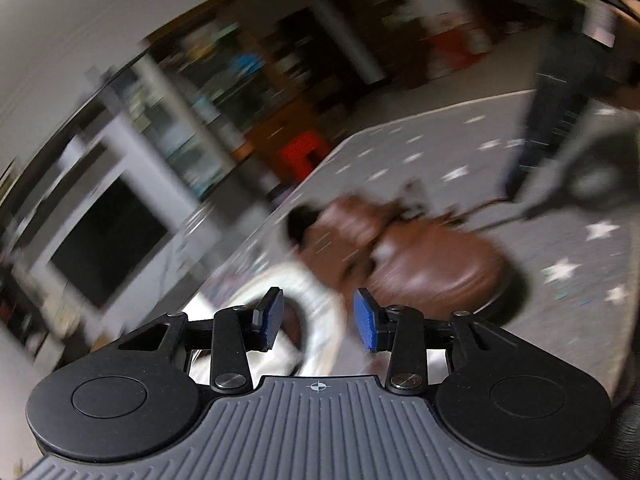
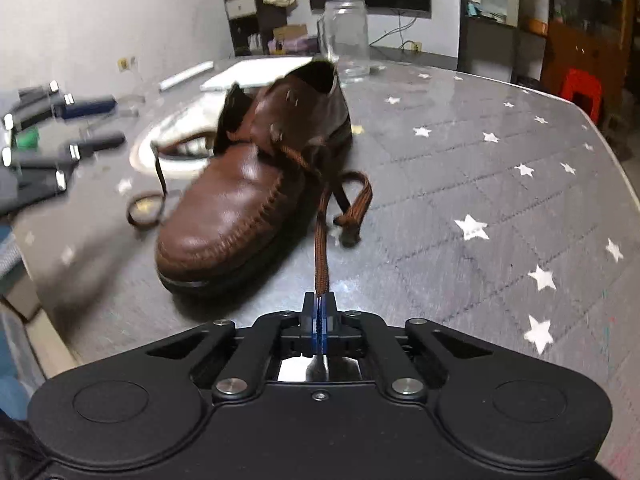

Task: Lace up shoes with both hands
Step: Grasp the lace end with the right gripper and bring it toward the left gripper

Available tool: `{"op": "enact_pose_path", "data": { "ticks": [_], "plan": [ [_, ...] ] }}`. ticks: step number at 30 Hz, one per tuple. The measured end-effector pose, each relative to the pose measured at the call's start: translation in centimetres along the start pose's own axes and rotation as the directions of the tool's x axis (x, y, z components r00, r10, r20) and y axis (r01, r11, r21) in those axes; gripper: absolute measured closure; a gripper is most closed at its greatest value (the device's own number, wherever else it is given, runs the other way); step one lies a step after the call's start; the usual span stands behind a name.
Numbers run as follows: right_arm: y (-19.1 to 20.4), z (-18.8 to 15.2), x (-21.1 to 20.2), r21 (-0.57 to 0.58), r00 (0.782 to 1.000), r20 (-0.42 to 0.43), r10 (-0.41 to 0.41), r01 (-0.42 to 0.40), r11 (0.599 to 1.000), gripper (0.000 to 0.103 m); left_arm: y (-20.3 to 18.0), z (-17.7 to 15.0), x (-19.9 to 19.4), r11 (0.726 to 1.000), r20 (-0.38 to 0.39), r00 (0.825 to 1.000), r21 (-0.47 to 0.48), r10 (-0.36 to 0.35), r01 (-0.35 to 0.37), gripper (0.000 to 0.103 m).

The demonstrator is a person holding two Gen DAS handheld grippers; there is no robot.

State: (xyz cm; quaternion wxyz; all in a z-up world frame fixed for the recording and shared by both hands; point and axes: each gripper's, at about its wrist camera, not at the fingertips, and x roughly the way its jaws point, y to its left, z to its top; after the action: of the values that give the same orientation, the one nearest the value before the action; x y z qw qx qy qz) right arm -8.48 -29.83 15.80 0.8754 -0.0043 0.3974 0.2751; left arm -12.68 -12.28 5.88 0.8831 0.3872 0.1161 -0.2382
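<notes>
Clearly the right gripper [image 2: 319, 304] pinches the brown lace [image 2: 321, 248] taut; the left gripper [image 1: 319, 316] gapes empty. Pulling harder could drag the shoe [image 2: 240, 196] across the worktop [image 2: 480, 184].

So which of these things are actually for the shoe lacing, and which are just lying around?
For the job:
brown shoe
brown lace, pinched in the right gripper
left gripper, jaws apart

Lying about:
glass jar
white plate
markers
</notes>
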Motion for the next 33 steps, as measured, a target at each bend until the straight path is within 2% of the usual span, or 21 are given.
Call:
{"op": "enact_pose_path", "data": {
  "ticks": [3, 5, 10, 16, 17, 19, 21, 24, 27, 29, 31, 33],
  "plan": [
    [-0.3, 1.0, -1.3, 0.042, 0.999, 0.029, 0.043, -0.044, 0.998, 0.101, -1.9, 1.3, 1.2, 0.995, 0.049, 0.997, 0.085, -0.059, 0.054, 0.062],
    [-0.6, 2.1, -2.5, 0.075, 0.994, 0.052, 0.091, -0.095, 0.993, 0.101, -2.8, 2.1, 2.2, 0.989, 0.071, 0.995, 0.135, -0.077, 0.067, 0.062],
    [-0.6, 3.8, -3.8, 0.089, 0.986, 0.066, 0.155, -0.161, 0.983, 0.101, -4.4, 3.5, 4.4, 0.967, 0.110, 0.988, 0.243, -0.110, 0.081, 0.062],
    [0.3, 5.5, -4.5, 0.038, 0.984, 0.049, 0.173, -0.174, 0.984, 0.101, -4.9, 3.9, 5.8, 0.963, 0.129, 0.984, 0.257, -0.120, 0.083, 0.062],
    [0.4, 5.6, -4.7, 0.027, 0.983, 0.047, 0.176, -0.177, 0.984, 0.101, -5.0, 3.9, 6.0, 0.962, 0.132, 0.984, 0.258, -0.121, 0.084, 0.064],
    [0.5, 5.9, -4.8, 0.020, 0.982, 0.045, 0.184, -0.185, 0.983, 0.101, -5.2, 4.0, 6.5, 0.961, 0.139, 0.983, 0.262, -0.124, 0.084, 0.088],
    [0.8, 6.2, -4.5, 0.002, 0.980, 0.044, 0.192, -0.192, 0.981, 0.101, -5.2, 4.1, 6.7, 0.961, 0.142, 0.982, 0.262, -0.125, 0.085, 0.095],
    [0.8, 6.5, -4.1, -0.001, 0.977, 0.045, 0.210, -0.211, 0.978, 0.101, -3.5, 3.9, 6.8, 0.984, 0.132, 0.982, 0.128, -0.139, 0.122, 0.099],
    [0.4, 6.9, -4.3, 0.013, 0.969, 0.078, 0.235, -0.236, 0.972, 0.101, -1.2, 3.6, 6.6, 0.987, 0.118, 0.981, -0.024, -0.156, 0.160, 0.100],
    [0.2, 7.0, -4.6, 0.006, 0.967, 0.113, 0.228, -0.230, 0.973, 0.100, 0.5, 3.1, 6.6, 0.974, 0.112, 0.980, -0.140, -0.162, 0.177, 0.100],
    [0.4, 7.1, -4.3, -0.027, 0.970, 0.122, 0.211, -0.209, 0.978, 0.100, 1.7, 2.8, 6.5, 0.957, 0.114, 0.979, -0.218, -0.169, 0.191, 0.100],
    [0.5, 7.1, -4.0, -0.059, 0.972, 0.130, 0.194, -0.188, 0.980, 0.100, 3.4, 2.4, 6.4, 0.930, 0.118, 0.978, -0.307, -0.174, 0.203, 0.100]
  ]
}}
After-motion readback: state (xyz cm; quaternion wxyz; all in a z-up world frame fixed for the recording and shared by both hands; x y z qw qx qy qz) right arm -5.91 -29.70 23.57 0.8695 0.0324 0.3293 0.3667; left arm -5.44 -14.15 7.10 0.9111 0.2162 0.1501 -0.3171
